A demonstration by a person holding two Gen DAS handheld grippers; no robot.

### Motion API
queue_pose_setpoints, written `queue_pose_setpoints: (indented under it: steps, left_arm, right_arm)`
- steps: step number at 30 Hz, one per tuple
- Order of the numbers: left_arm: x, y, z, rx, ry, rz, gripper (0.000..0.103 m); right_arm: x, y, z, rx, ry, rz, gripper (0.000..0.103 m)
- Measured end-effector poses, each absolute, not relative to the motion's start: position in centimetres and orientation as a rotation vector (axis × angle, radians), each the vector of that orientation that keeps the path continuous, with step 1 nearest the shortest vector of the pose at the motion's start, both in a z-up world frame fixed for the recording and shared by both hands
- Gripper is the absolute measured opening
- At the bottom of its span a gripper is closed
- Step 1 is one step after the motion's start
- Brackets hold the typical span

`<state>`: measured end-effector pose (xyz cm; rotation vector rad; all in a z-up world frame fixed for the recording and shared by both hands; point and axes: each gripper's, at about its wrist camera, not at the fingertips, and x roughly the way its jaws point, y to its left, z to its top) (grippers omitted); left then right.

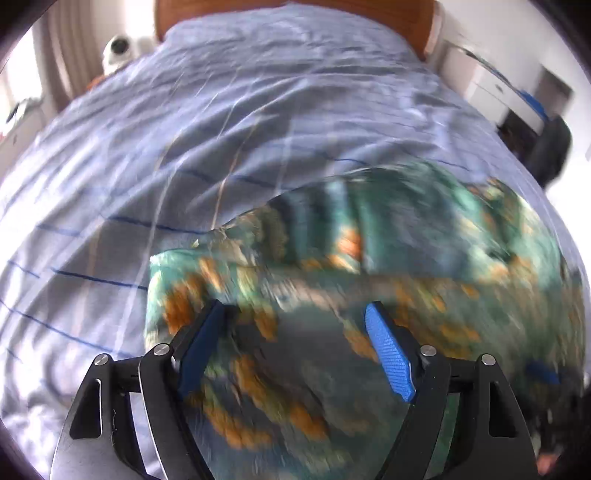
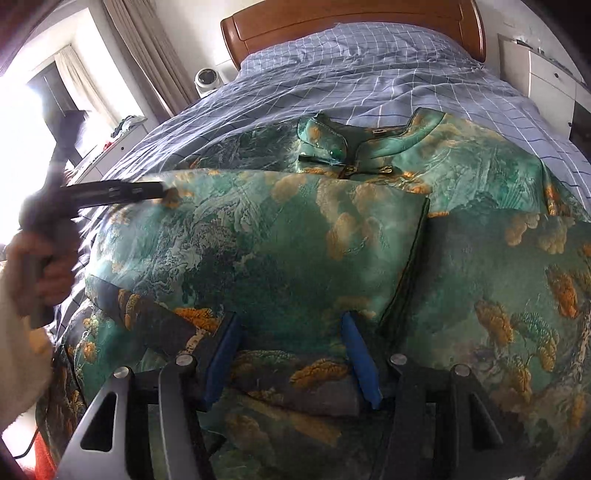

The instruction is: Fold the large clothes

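A large green brocade jacket (image 2: 280,240) with orange cloud patterns lies on the bed, its collar (image 2: 354,147) toward the headboard. One side panel is folded over the middle. My right gripper (image 2: 291,325) is open, just above the jacket's lower part, with nothing between its blue pads. My left gripper (image 1: 295,314) is open above the jacket's left part (image 1: 332,266), which is blurred in the left wrist view. In the right wrist view the left gripper (image 2: 162,190) reaches in from the left, its tip at the folded panel's upper left corner.
The bed has a blue checked sheet (image 2: 332,66) and a wooden headboard (image 2: 351,18). A white round device (image 2: 207,79) stands left of the bed by curtains. White drawers (image 2: 546,81) stand at the right.
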<state>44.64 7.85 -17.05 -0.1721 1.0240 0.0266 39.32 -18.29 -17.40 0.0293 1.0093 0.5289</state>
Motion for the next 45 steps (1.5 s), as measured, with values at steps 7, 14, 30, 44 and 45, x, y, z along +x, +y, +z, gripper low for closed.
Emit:
queue_pose_setpoints:
  steps: [7,14,30,44,45]
  left_arm:
    - [42.2,8.5,-16.5,-0.143,0.988,-0.023,0.083]
    - [35.6,14.6,-15.3,-0.026,0.928,0.054,0.101]
    - [32.5,20.4,-20.7,-0.084,0.927,0.137,0.103]
    - [32.7,20.0,-20.7,-0.061,0.934,0.148,0.103]
    - [32.7,20.0,-20.7,-0.063,0.933,0.147,0.103]
  right_arm:
    - [39.3,-18.3,-17.6,0.033,1.011,0.533,0.057]
    - [39.1,-18.8,-17.8,0.055,0.979,0.543,0.057]
    - [38.6,-19.4,-18.0,0.088,0.948,0.541,0.057]
    - [38.3,-18.8,-17.8,0.067,0.943,0.518,0.059]
    - [38.3,-18.7,-17.8,0.060,0.945,0.512,0.059]
